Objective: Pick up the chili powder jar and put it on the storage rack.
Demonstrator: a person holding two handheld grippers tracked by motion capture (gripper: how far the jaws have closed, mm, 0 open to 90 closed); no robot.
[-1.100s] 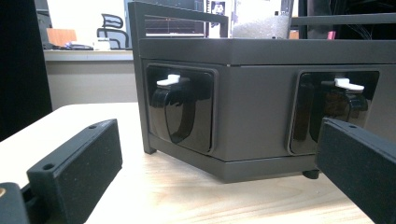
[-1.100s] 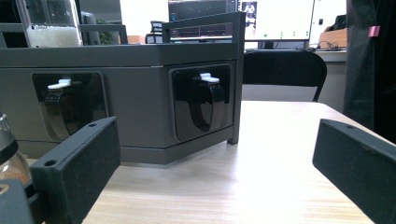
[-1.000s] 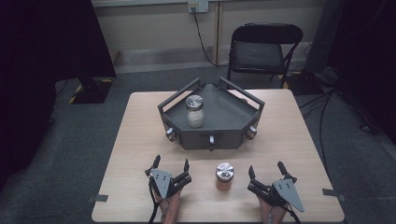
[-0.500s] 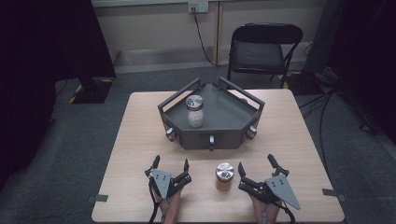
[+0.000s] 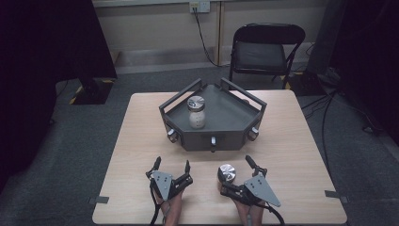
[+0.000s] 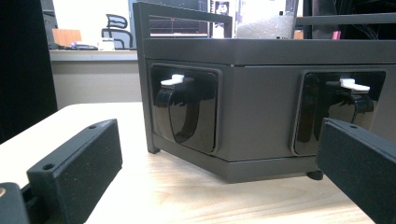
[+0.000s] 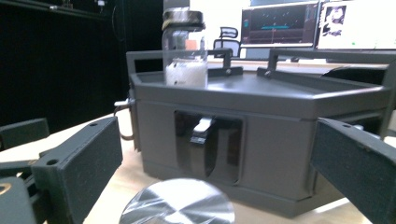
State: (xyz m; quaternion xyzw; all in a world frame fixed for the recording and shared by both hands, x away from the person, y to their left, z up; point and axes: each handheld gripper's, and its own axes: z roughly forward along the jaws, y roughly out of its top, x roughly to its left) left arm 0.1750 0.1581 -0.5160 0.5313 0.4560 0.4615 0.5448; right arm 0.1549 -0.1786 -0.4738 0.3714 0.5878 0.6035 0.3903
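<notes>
Fingers on my right gripper (image 5: 239, 175) are apart and have just been closing a bit around the cylinder (image 5: 227, 173) on the surface (image 5: 291, 141), not pressing it. Left gripper (image 5: 171, 165): spread, empty, facing the tray (image 6: 261, 107). Right gripper view: cylinder (image 7: 177, 205) low between them, jar (image 7: 185, 46) in the tray.

A black folding chair (image 5: 266, 52) stands behind the wooden table (image 5: 301, 141). A wall socket (image 5: 199, 6) has a cable plugged in.
</notes>
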